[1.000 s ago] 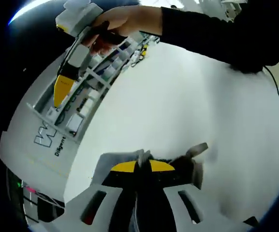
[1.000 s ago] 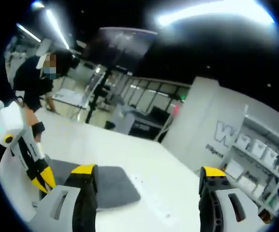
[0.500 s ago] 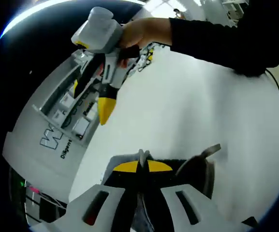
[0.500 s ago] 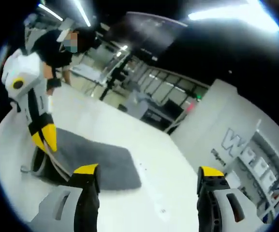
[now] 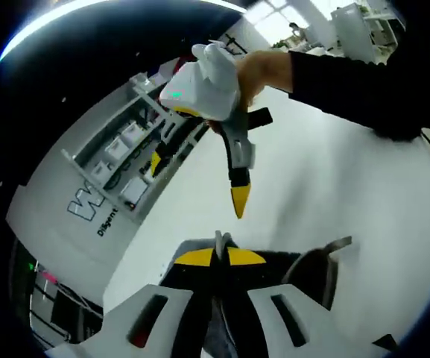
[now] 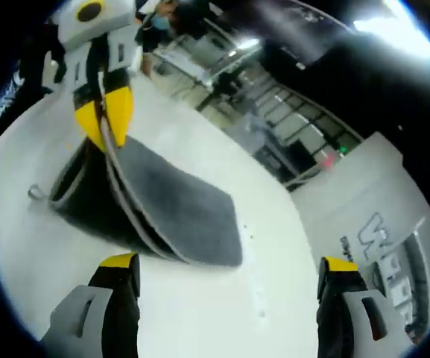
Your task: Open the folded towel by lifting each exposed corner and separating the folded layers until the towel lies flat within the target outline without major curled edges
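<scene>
The dark grey folded towel (image 6: 177, 205) lies on the white table (image 6: 200, 313), one edge lifted.

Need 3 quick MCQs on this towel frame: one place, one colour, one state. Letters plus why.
1. Where is the grey folded towel?
A. on the white table
B. on a shelf
C. on the floor

2. Colour of the gripper fingertips?
A. red
B. yellow
C. green

3. State of the left gripper?
A. open, clear of the towel
B. shut on a towel layer
C. lying on the table

Answers: 1 A, towel rests on the tabletop. 2 B, tips are yellow. 3 B, closed tips lift a layer while the right gripper stands open.
</scene>
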The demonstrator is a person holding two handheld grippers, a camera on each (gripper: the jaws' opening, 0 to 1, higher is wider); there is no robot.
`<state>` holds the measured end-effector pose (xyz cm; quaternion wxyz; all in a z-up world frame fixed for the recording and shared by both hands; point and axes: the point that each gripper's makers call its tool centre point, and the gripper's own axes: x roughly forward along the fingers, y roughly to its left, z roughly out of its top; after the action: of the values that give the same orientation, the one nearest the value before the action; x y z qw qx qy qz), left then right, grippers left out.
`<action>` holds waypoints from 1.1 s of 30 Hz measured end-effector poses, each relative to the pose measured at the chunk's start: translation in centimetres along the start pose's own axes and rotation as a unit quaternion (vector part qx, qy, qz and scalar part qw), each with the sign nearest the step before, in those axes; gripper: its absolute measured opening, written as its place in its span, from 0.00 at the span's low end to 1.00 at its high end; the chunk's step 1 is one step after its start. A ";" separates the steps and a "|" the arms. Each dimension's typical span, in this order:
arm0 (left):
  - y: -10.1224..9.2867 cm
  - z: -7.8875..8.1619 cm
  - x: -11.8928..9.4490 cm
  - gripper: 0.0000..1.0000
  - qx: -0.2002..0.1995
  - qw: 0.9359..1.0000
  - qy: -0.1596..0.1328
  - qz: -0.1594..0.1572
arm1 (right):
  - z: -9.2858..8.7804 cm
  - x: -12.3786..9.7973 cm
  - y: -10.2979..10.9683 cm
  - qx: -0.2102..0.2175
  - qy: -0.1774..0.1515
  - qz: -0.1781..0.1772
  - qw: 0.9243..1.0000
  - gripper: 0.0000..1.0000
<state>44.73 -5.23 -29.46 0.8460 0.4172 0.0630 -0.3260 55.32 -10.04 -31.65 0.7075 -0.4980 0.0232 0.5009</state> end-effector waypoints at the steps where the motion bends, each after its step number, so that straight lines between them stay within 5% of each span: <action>1: 0.2 -0.1 -0.1 0.03 -0.003 1.000 0.001 0.000 | 0.0 0.3 0.0 -0.001 -0.003 -0.002 1.000 0.99; 8: 1.6 0.7 -0.9 0.03 -0.021 0.999 -0.020 0.024 | 0.4 1.7 0.4 -0.014 -0.007 0.002 1.000 0.99; 18: 2.2 1.3 -1.6 0.03 -0.014 0.999 -0.037 0.031 | -0.2 5.0 -1.9 -0.060 0.010 -0.079 0.995 0.88; 22: 2.3 1.1 -1.7 0.03 -0.012 0.999 -0.039 0.029 | -0.1 5.1 -2.0 -0.052 0.002 -0.082 0.995 0.82; 33: 3.2 1.1 -2.1 0.03 -0.023 0.998 -0.051 0.042 | -2.4 7.3 -2.3 -0.077 0.030 -0.102 0.991 0.74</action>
<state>44.85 -3.60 -25.81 0.8704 0.3826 0.0097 -0.3098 61.74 -6.78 -35.15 0.7131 -0.5658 -0.0449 0.4115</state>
